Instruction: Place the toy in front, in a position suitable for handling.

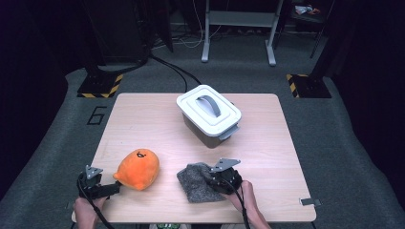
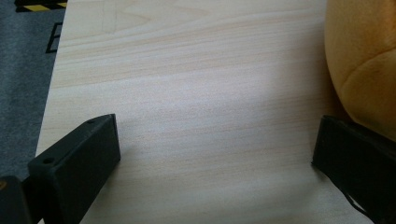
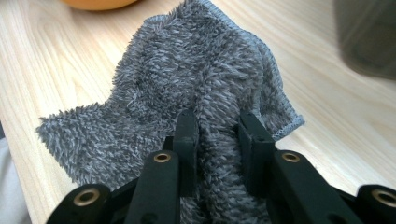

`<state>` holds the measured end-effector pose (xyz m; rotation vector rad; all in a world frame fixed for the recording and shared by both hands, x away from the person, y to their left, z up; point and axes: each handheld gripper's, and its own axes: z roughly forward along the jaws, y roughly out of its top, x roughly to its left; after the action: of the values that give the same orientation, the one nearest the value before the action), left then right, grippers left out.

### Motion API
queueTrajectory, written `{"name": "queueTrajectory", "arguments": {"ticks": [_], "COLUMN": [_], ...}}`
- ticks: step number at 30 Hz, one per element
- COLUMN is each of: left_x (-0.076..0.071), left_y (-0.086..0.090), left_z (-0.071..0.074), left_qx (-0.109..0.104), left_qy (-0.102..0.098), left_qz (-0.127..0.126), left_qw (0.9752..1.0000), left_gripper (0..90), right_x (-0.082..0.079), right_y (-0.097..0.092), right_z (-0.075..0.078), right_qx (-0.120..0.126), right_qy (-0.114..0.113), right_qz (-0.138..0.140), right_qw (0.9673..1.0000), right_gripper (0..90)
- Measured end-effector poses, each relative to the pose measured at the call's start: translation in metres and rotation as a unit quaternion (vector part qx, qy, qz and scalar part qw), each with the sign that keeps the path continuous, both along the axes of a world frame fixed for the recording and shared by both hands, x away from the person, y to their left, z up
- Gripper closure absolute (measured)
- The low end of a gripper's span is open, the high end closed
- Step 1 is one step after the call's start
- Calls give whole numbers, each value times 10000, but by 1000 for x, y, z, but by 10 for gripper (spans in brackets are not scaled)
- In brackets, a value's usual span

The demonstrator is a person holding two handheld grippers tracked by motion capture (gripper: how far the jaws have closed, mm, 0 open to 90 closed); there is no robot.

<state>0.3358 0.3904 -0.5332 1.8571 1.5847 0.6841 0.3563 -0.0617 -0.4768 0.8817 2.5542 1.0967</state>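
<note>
A fuzzy grey cloth (image 1: 197,182) lies crumpled on the wooden table (image 1: 143,119) near its front edge. My right gripper (image 1: 220,180) is shut on a fold of it; in the right gripper view the two black jaws pinch a ridge of the grey cloth (image 3: 187,93) at the gripper (image 3: 218,126). An orange plush toy (image 1: 138,168) sits at the front left. My left gripper (image 1: 112,187) rests beside it, open, its jaws wide apart over bare wood (image 2: 215,144), with the orange plush (image 2: 364,60) against the right jaw.
A white lidded box (image 1: 208,113) with a grey handle stands at the back middle of the table. Beyond the table are grey floor, cables, a white frame's legs (image 1: 239,28) and yellow-black striped feet (image 1: 100,86).
</note>
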Motion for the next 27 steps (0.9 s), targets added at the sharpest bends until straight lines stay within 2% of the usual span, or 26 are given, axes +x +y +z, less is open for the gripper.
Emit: {"name": "queueTrajectory", "arguments": {"ticks": [10, 21, 27], "left_x": [0, 0, 0], "left_y": [0, 0, 0], "left_z": [0, 0, 0], "left_qx": [1, 2, 2], "left_qy": [2, 2, 3], "left_qz": [-3, -2, -2], "left_qw": [10000, 10000, 10000], "left_gripper": [1, 1, 1], "right_x": [-5, -6, -6], "right_y": [-17, -46, -67], "right_z": [7, 14, 18], "right_qx": [51, 72, 79], "right_qy": [-18, -98, -168], "right_qz": [-204, -516, -801], "right_qw": [9998, 9986, 9966], "right_gripper": [712, 712, 712]}}
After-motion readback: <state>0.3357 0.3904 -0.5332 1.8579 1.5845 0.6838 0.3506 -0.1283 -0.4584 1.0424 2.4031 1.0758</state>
